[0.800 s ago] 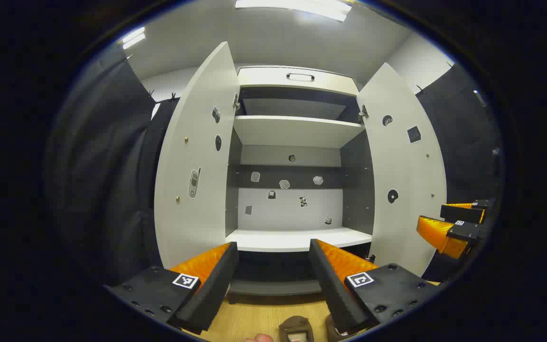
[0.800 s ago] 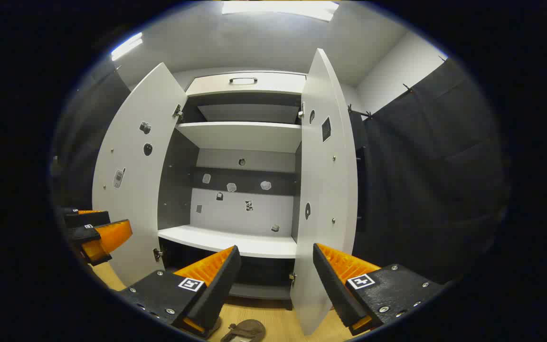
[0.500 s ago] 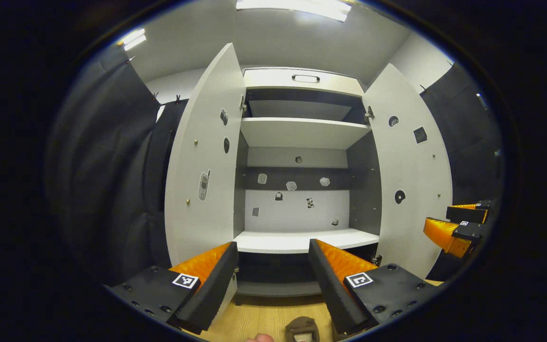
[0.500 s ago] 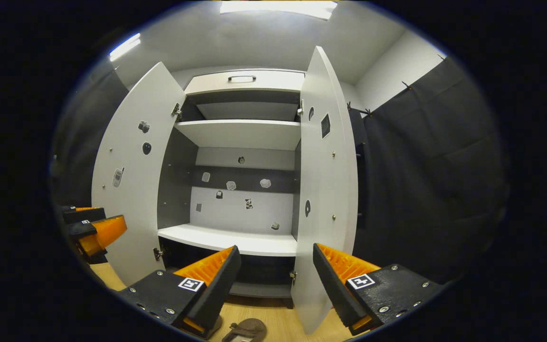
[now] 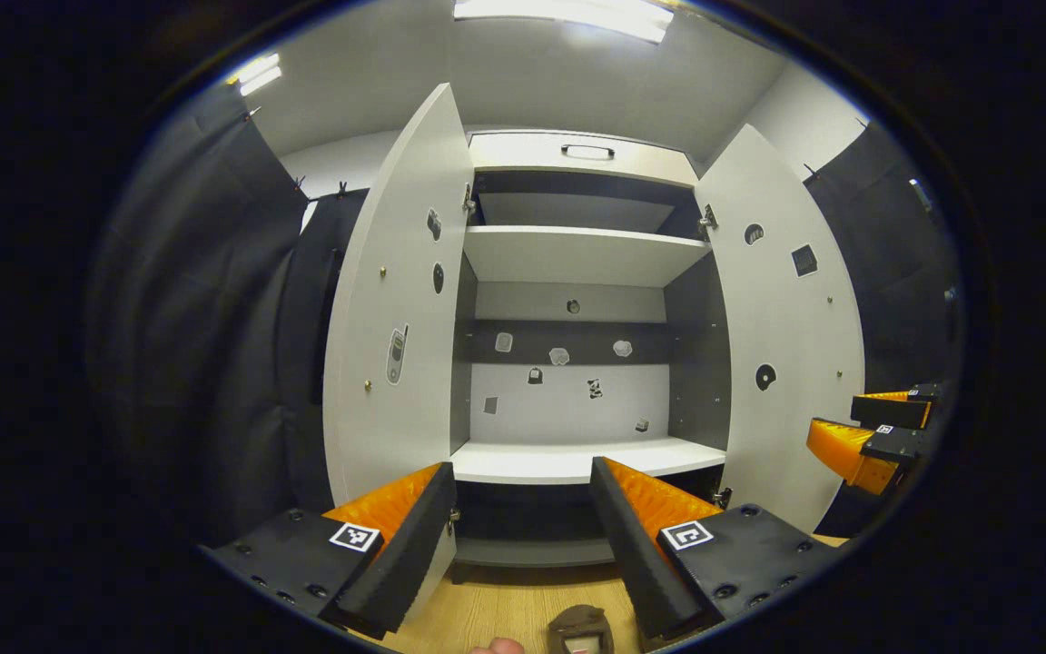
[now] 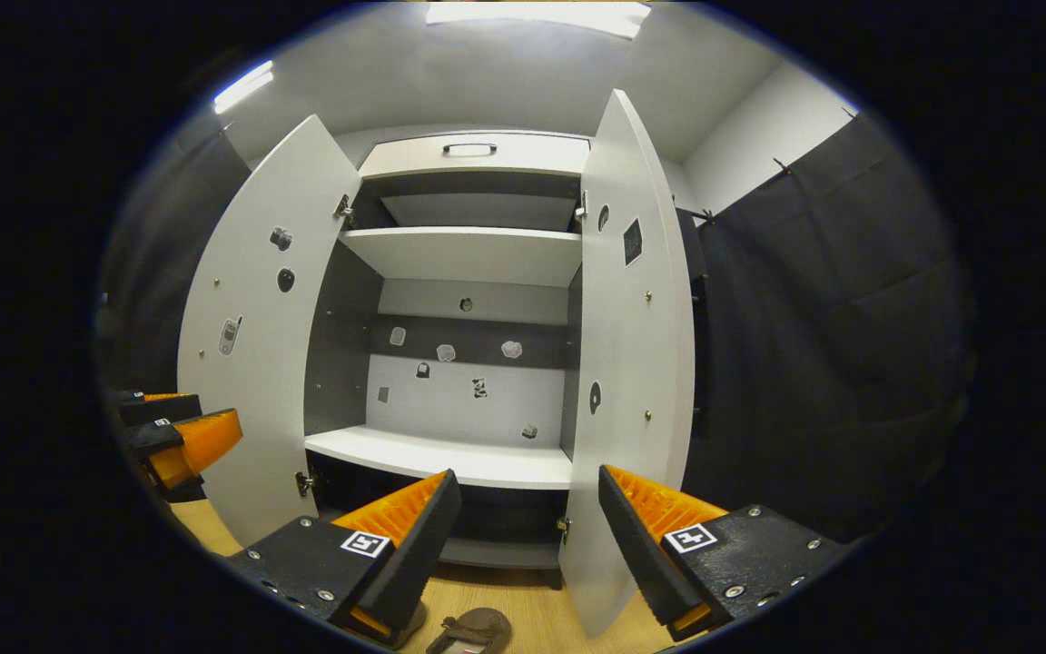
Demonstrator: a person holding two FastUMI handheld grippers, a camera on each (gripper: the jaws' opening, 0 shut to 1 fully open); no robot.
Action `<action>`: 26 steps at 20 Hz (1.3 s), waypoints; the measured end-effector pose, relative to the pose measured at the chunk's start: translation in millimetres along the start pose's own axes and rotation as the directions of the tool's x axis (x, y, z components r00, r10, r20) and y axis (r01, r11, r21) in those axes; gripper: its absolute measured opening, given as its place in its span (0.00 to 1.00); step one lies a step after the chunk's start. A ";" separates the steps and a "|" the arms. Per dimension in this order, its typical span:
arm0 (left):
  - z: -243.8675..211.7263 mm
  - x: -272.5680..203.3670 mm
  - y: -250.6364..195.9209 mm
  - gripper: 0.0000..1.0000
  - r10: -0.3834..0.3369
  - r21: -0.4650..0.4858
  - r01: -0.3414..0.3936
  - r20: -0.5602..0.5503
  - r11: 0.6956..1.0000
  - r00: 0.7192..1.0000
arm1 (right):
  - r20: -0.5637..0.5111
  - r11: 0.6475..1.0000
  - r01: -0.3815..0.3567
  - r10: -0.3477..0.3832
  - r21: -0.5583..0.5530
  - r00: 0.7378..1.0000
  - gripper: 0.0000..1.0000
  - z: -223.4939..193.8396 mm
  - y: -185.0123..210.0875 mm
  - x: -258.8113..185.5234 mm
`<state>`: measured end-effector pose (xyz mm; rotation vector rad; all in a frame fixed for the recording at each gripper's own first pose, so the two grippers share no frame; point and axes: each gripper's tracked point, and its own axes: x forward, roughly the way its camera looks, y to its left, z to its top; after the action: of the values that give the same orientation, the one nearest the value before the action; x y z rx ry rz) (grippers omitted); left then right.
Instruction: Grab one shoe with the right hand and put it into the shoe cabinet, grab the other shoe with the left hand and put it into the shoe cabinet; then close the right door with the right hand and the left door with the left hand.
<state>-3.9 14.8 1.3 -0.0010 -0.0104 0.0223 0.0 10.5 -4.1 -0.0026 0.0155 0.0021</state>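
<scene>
Wooden flooring (image 5: 496, 609) is carrying a brown shoe (image 5: 580, 629) just below your left gripper (image 5: 523, 509), jaws standing apart, empty. Your right gripper (image 6: 527, 522) is likewise gaping. Beyond, the shoe cabinet (image 5: 577, 459) is standing with both doors swung open.

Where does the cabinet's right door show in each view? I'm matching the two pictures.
Left gripper view: the right door stands open right of centre, its inner face showing.
Right gripper view: the same door stands just right of centre, seen nearly edge-on.
Shared landmark: the drawer handle on top.
</scene>
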 end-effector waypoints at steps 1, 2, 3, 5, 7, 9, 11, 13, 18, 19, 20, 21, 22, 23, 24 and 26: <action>-0.4 -0.8 1.0 0.96 0.001 -0.004 -0.001 -0.001 1.000 1.000 | 0.004 1.000 0.003 -0.003 -0.002 1.000 0.94 0.0 0.6 0.6; -0.4 -0.8 2.7 0.96 0.005 -0.006 -0.005 -0.001 1.000 1.000 | 0.007 1.000 0.002 -0.002 -0.003 1.000 0.94 -1.2 1.9 2.0; -0.4 -1.9 3.7 0.96 0.007 -0.008 -0.007 -0.002 1.000 1.000 | 0.005 1.000 -0.002 0.002 -0.001 1.000 0.94 -5.1 4.3 4.3; 0.3 -3.4 6.8 0.96 0.012 -0.009 -0.012 0.000 1.000 1.000 | -0.024 1.000 -0.011 0.011 -0.003 1.000 0.94 -21.3 8.9 8.9; 1.0 -4.7 11.4 0.96 0.022 -0.004 -0.021 0.004 1.000 1.000 | -0.068 1.000 -0.020 0.020 -0.009 0.997 0.94 -43.4 13.2 13.5; 0.8 -6.2 14.0 0.96 0.028 -0.003 -0.028 0.003 1.000 1.000 | -0.111 0.999 -0.030 0.027 -0.022 0.993 0.94 -67.9 18.3 17.7; -1.6 -8.2 15.8 0.96 0.030 -0.007 -0.030 -0.003 1.000 1.000 | -0.165 0.998 -0.040 0.032 -0.046 0.986 0.94 -97.9 24.2 19.2; -3.9 -8.9 17.6 0.99 0.032 -0.013 -0.033 -0.008 0.999 0.999 | -0.234 0.996 -0.057 0.041 -0.063 0.971 0.94 -134.9 30.5 19.4; -6.2 -11.3 21.2 0.99 0.037 -0.018 -0.037 -0.012 0.999 0.999 | -0.465 0.996 -0.082 0.063 -0.020 0.883 0.94 -249.0 40.3 1.0; -7.3 -12.6 22.5 0.96 0.038 -0.019 -0.038 -0.013 0.999 0.999 | -0.509 0.997 -0.074 0.062 -0.003 0.858 0.94 -269.6 39.0 -5.8; -8.0 -12.9 23.7 0.96 0.039 -0.020 -0.040 -0.016 0.999 0.999 | -0.549 0.998 -0.066 0.064 0.016 0.834 0.94 -289.9 37.9 -11.2; -9.4 -12.8 24.3 0.96 0.041 -0.021 -0.041 -0.020 0.999 0.999 | -0.592 0.998 -0.053 0.060 0.028 0.804 0.94 -308.5 36.9 -19.6; -9.9 -12.0 24.6 0.96 0.042 -0.022 -0.043 -0.024 0.999 0.999 | -0.631 0.998 -0.042 0.056 0.037 0.774 0.94 -329.3 35.3 -23.8; -11.5 -11.6 25.7 0.96 0.044 -0.023 -0.044 -0.026 0.999 0.999 | -0.662 0.999 -0.034 0.049 0.036 0.748 0.94 -343.9 33.2 -31.5; -12.2 -12.4 25.6 0.96 0.044 -0.023 -0.044 -0.027 0.999 0.999 | -0.688 0.999 -0.032 0.045 0.033 0.724 0.94 -357.6 31.8 -36.4; -13.7 -12.9 25.5 0.96 0.043 -0.016 -0.044 -0.030 0.999 0.999 | -0.725 0.999 -0.047 0.046 0.020 0.687 0.94 -377.0 33.2 -43.5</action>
<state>-17.2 40.0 -12.6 -0.0185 0.0189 0.0659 -49.5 42.6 -380.5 -0.0034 0.8276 0.0530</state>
